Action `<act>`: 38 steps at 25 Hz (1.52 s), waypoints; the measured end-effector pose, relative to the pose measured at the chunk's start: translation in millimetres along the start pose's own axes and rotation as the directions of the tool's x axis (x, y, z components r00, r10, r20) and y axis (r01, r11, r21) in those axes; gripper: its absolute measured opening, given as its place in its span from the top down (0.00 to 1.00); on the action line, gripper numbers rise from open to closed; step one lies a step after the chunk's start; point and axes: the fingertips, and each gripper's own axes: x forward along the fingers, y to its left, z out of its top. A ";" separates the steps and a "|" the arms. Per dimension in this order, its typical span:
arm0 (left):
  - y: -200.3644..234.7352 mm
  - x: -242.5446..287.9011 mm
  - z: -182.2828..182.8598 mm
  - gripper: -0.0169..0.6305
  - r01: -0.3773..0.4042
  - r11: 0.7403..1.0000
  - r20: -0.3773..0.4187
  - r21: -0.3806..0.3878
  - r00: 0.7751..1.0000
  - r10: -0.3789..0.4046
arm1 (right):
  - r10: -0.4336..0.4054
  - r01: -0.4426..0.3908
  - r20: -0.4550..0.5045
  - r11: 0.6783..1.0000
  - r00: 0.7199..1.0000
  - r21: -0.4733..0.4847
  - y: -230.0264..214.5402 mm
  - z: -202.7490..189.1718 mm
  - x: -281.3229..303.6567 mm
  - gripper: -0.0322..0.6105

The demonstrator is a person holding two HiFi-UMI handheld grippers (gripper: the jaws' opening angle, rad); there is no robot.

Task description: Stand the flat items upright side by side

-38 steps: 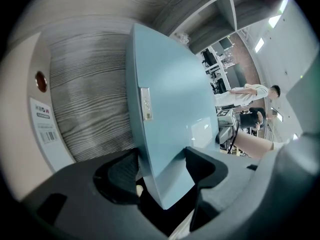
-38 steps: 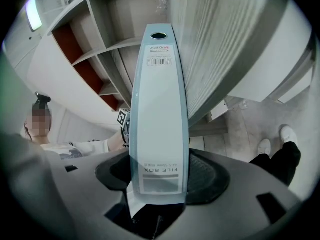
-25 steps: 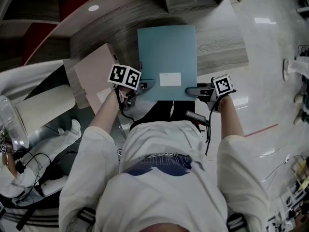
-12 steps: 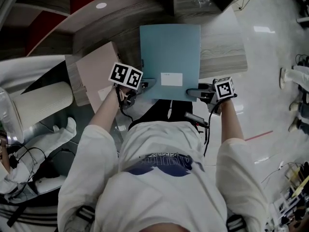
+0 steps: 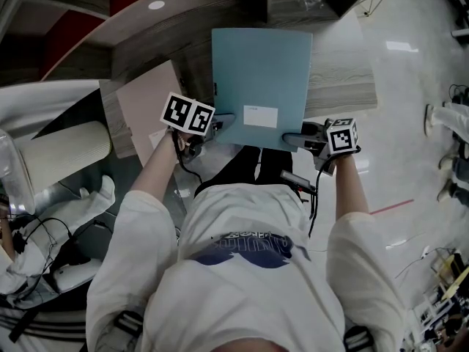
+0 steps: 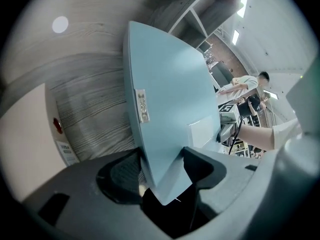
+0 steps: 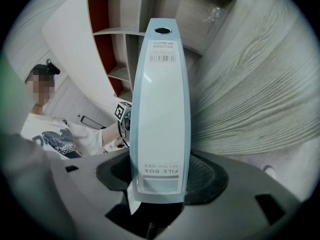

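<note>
Two hand-held grippers carry one pale blue file box (image 5: 260, 79) between them, above the near edge of a grey wood-grain worktop (image 5: 341, 72). From the head view the box shows its broad face, with a small white label (image 5: 259, 116) near the edge closest to the person. The left gripper (image 5: 220, 119) takes the box's near left corner and the right gripper (image 5: 293, 138) its near right side. In the left gripper view, that gripper (image 6: 160, 171) has the corner of the box (image 6: 170, 99) wedged between its fingers (image 6: 120, 176), which have just been closing a little tighter and press on it. In the right gripper view, the other gripper (image 7: 160, 176) clamps the narrow spine of the box (image 7: 162, 109), its fingers (image 7: 210, 176) set moderately wide on either side; the spine reads "FILE BOX" and stretches away towards open shelving (image 7: 120, 44). Whether the box's far end touches the worktop cannot be told. A pale pink file box (image 5: 146, 108) lies flat on the worktop, just beside the blue one on the person's left.
</note>
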 end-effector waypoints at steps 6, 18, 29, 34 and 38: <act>-10.1 -19.3 20.1 0.55 -0.032 0.996 0.073 0.089 0.997 0.026 | -0.023 0.028 0.040 0.991 0.999 -0.128 16.5 18.2 -5.9 0.52; -15.9 -43.8 60.5 0.56 -0.127 0.963 0.200 0.239 0.977 0.079 | -0.164 0.202 0.125 0.878 0.979 -0.435 38.6 57.3 -14.6 0.52; -2.9 -47.9 77.2 0.57 -0.212 0.909 0.306 0.359 0.947 0.099 | -0.305 0.354 0.187 0.715 0.934 -0.602 33.5 67.6 -3.6 0.52; 8.8 -44.8 79.4 0.57 -0.259 0.883 0.337 0.392 0.933 0.124 | -0.401 0.413 0.185 0.614 0.897 -0.673 22.7 68.0 6.6 0.52; 16.5 -45.0 84.2 0.57 -0.295 0.864 0.360 0.407 0.922 0.145 | -0.464 0.447 0.194 0.534 0.865 -0.718 15.4 72.6 12.2 0.51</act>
